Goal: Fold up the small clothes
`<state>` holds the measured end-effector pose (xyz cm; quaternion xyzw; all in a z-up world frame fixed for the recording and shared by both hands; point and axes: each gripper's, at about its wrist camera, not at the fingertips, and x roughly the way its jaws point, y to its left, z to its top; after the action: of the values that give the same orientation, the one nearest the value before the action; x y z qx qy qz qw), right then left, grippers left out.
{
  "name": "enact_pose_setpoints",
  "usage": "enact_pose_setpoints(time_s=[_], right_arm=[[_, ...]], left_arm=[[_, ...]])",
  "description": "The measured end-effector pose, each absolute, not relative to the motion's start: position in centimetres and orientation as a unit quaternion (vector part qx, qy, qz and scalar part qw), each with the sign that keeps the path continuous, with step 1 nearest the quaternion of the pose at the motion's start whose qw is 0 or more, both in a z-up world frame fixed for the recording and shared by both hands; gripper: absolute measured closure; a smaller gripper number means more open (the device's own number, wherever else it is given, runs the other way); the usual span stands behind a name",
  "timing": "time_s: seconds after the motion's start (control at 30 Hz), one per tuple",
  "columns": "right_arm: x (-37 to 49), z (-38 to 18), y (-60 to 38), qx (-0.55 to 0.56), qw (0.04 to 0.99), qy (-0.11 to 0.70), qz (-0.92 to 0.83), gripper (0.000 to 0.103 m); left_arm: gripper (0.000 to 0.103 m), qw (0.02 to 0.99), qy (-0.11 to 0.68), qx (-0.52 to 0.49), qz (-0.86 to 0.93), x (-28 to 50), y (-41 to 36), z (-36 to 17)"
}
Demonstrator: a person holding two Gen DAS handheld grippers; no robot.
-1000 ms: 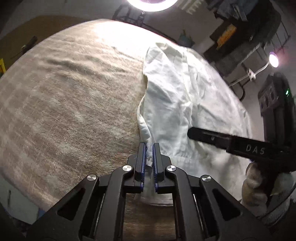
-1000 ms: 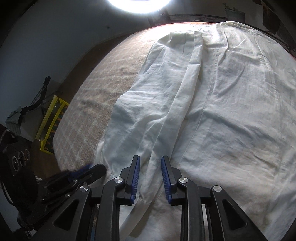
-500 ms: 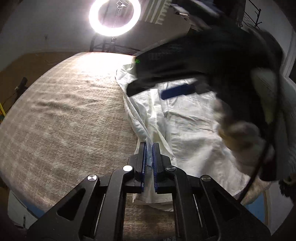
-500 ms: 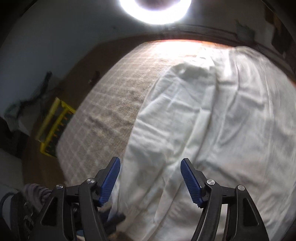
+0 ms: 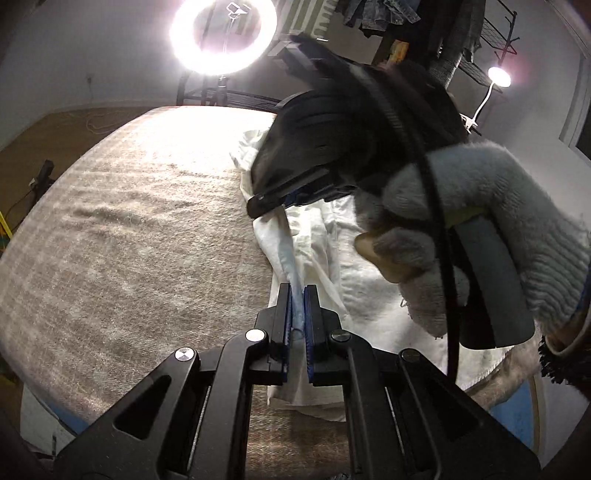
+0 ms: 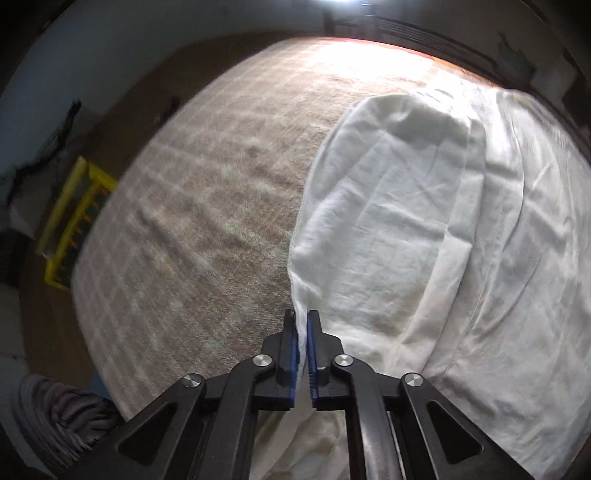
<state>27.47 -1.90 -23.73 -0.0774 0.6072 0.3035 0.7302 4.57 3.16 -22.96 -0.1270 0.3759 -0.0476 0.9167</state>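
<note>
A white garment (image 5: 332, 266) lies on a beige checked blanket (image 5: 147, 236); it also shows in the right wrist view (image 6: 406, 229). My left gripper (image 5: 297, 295) is shut on the garment's left edge near its near end. My right gripper (image 6: 303, 319) is shut on the same left edge farther along, lifting it into a fold. In the left wrist view the right gripper (image 5: 273, 201) shows as a black tool in a grey-gloved hand (image 5: 480, 221), hiding much of the garment.
A ring light (image 5: 221, 33) glares behind the bed. A yellow crate (image 6: 74, 221) stands on the floor to the left. A clothes rack (image 5: 461, 33) and a lamp (image 5: 498, 75) are at the back right. The blanket spreads left of the garment.
My right gripper opened, moved to the garment's left edge and shut on it. My left gripper kept its hold while its view tilted up. The edge is raised between both grippers.
</note>
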Motion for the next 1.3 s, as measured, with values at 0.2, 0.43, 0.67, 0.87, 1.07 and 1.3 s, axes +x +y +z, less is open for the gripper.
enact_pose_setpoints(time_s=[0.2, 0.43, 0.67, 0.87, 1.07, 1.3], right_arm=[[27.3, -22.3, -8.4, 0.035, 0.749, 0.582, 0.316, 0.103], [26.5, -21.8, -17.4, 0.161, 0.763, 0.554, 0.292, 0.103], [26.6, -25.4, -21.5, 0.208, 0.741, 0.582, 0.261, 0.103], [27.1, -25.2, -21.6, 0.203, 0.746, 0.578, 0.259, 0.103], [26.9, -25.5, -23.5, 0.216, 0.735, 0.587, 0.262, 0.088], [22.6, -25.8, -26.1, 0.258, 0.714, 0.581, 0.294, 0.061]], left_arm=[[0.099, 0.923, 0.366, -0.093, -0.072, 4.5, 0.5, -21.7], [0.099, 0.92, 0.374, -0.035, -0.112, 4.8, -4.7, -21.2], [0.099, 0.907, 0.4, -0.006, -0.129, 5.4, -7.7, -22.2], [0.096, 0.899, 0.407, 0.007, -0.16, 2.4, -7.2, -21.1], [0.076, 0.898, 0.413, -0.034, -0.147, 0.9, -2.7, -20.2], [0.072, 0.85, 0.473, -0.187, -0.135, 5.2, 1.8, -23.6]])
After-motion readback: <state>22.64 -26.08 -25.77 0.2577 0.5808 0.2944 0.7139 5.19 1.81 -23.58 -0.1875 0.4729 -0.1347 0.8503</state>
